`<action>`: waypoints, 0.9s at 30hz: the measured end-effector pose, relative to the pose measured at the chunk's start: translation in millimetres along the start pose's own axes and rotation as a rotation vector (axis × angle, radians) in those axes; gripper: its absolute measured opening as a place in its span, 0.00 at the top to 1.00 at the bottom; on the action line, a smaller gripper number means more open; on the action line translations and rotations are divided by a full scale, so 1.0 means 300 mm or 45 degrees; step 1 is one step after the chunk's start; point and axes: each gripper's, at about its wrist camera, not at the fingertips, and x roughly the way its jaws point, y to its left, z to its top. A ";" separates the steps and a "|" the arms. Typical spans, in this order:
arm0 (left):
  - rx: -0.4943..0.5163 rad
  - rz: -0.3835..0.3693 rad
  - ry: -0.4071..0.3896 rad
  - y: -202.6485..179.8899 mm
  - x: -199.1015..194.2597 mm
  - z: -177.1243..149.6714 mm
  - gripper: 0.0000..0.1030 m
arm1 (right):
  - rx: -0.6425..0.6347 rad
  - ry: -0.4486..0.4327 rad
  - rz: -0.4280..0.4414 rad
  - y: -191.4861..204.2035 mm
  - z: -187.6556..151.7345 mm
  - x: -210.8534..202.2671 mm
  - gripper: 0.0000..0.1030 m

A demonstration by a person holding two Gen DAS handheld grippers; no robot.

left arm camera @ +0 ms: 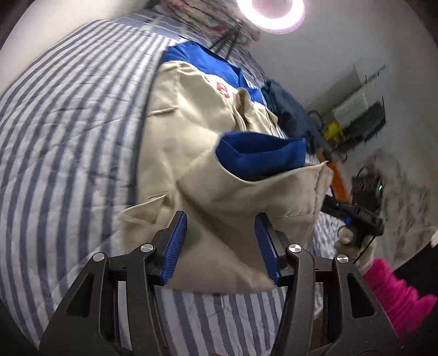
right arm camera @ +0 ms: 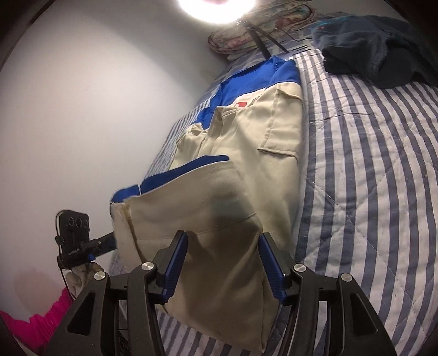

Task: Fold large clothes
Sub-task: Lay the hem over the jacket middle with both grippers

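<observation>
A beige work jacket with a blue yoke [left arm camera: 191,115] [right arm camera: 260,128] lies on the striped bed. Its near end [left arm camera: 246,197] [right arm camera: 208,219] is raised and doubled back, so the blue inside [left arm camera: 260,156] shows. My left gripper [left arm camera: 221,246] stands open at that raised end; beige cloth fills the gap, and both blue pads show bare inner faces. My right gripper [right arm camera: 223,263] is open in the same way at the other corner. In each view the other gripper [left arm camera: 358,216] [right arm camera: 79,243] sits at the cloth's side edge.
The blue-and-white striped quilt [left arm camera: 68,142] [right arm camera: 369,178] covers the bed. A dark blue garment [right arm camera: 377,54] lies bunched at the far end, next to a floral pillow [right arm camera: 262,30]. A ring lamp [left arm camera: 271,13] glares above. A pink sleeve [left arm camera: 397,295] and a gloved hand [left arm camera: 353,246] are at the right.
</observation>
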 end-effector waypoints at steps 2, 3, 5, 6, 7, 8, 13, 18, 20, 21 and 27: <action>0.019 0.056 -0.002 -0.021 0.042 0.034 0.49 | -0.023 0.015 -0.020 0.011 0.005 0.017 0.44; 0.022 0.082 0.005 -0.027 0.066 0.056 0.49 | -0.034 0.026 -0.033 0.013 0.011 0.030 0.45; 0.033 0.149 0.010 -0.044 0.118 0.106 0.49 | -0.036 0.041 -0.070 0.004 0.019 0.041 0.60; 0.049 0.162 0.019 -0.049 0.139 0.122 0.49 | -0.027 0.045 -0.085 -0.006 0.022 0.042 0.68; 0.064 0.163 0.045 -0.052 0.164 0.139 0.49 | -0.006 0.043 -0.078 -0.021 0.025 0.039 0.68; 0.064 0.149 0.064 -0.045 0.178 0.145 0.48 | 0.018 0.039 -0.051 -0.036 0.026 0.031 0.68; 0.006 0.073 0.069 0.009 0.158 0.127 0.47 | 0.010 0.034 0.049 -0.036 0.012 0.005 0.58; 0.025 0.051 0.098 0.034 0.143 0.055 0.47 | 0.028 0.094 0.103 -0.040 -0.049 0.020 0.53; 0.041 0.057 0.104 0.028 0.141 0.044 0.47 | 0.038 0.110 0.140 -0.042 -0.081 0.011 0.53; 0.048 0.061 0.105 0.026 0.140 0.040 0.47 | 0.037 0.120 0.140 -0.044 -0.094 0.009 0.53; 0.027 0.085 0.102 0.027 0.139 0.023 0.63 | 0.047 0.157 0.127 -0.038 -0.126 0.006 0.71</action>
